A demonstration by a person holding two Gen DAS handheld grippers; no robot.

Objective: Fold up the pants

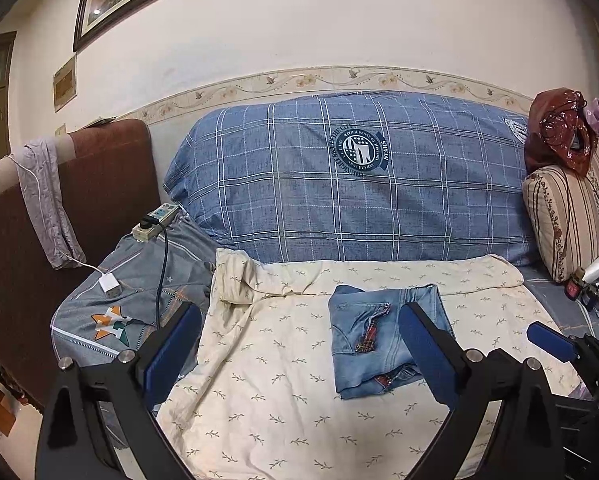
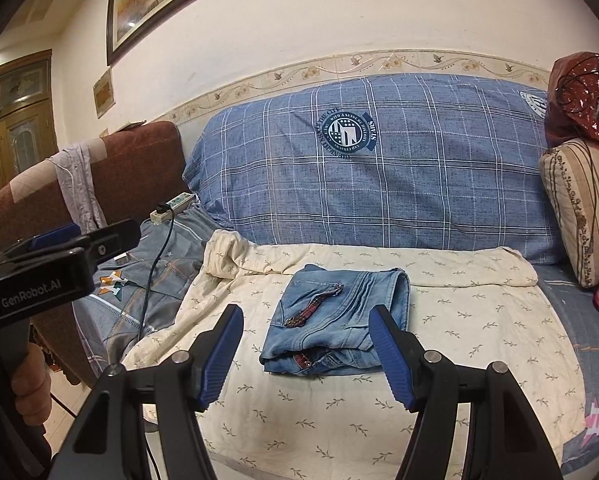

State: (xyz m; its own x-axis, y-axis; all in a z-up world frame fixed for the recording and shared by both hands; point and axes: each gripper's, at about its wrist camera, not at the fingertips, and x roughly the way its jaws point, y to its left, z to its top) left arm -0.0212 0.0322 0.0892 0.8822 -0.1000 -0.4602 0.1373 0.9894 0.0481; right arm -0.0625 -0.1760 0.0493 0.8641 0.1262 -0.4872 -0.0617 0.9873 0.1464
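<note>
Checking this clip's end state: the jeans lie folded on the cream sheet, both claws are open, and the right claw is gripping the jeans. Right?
Not quite. The right claw grips nothing: in the right wrist view its fingers stand apart, held short of the jeans. The rest holds: the jeans lie folded on the cream sheet, and the left claw is open too.

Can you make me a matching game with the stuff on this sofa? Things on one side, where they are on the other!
Things:
1. folded jeans
2. power strip
3. purple cloth
4. red shiny bag

Places:
A. draped over the brown armrest
B. on top of the striped cushion
C. lying on the cream leafy sheet
D. in the sofa's left corner, with a black plug in it

Pairs: 1-C, 2-D, 3-A, 4-B
</note>
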